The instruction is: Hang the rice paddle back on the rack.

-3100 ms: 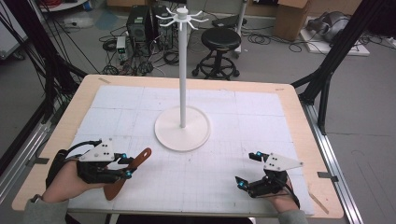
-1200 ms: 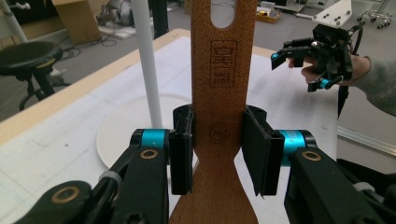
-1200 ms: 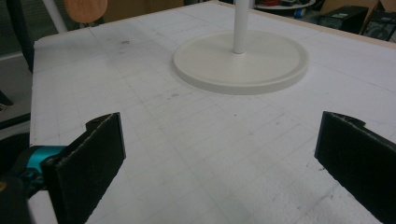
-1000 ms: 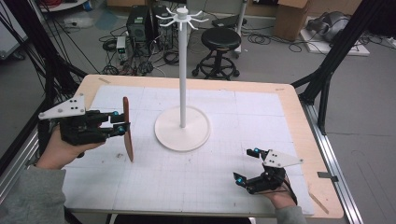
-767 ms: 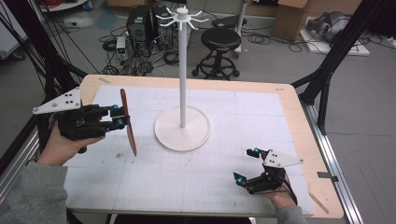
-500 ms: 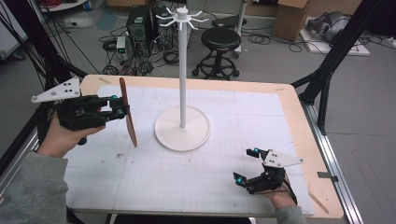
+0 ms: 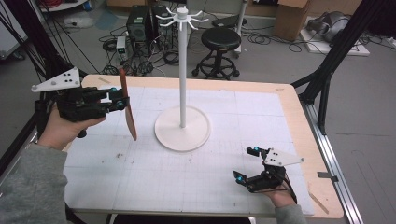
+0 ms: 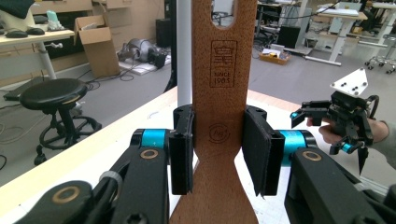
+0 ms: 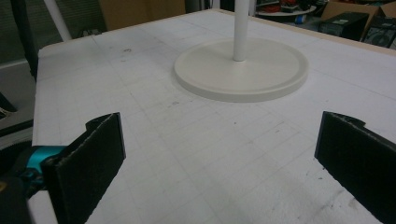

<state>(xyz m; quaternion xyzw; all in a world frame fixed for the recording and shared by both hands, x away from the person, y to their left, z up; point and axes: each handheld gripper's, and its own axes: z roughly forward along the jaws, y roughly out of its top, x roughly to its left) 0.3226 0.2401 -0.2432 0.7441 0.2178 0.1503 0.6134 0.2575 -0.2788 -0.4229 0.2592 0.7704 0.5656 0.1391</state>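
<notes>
The left claw [image 7: 122, 103] is clamped on the narrow neck of a flat brown wooden spatula [image 7: 127, 105], held upright above the desk [image 7: 140, 182], left of the white hook stand [image 7: 182, 88]. The left gripper view shows a stamped logo on the spatula [image 8: 223, 112]. The right claw [image 7: 247, 164] rests on the desk in front of the stand, to its right, jaws wide apart and empty.

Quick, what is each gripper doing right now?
Left hand-held gripper: closed on the wooden spatula, lifted above the table.
Right hand-held gripper: open, holding nothing.
</notes>
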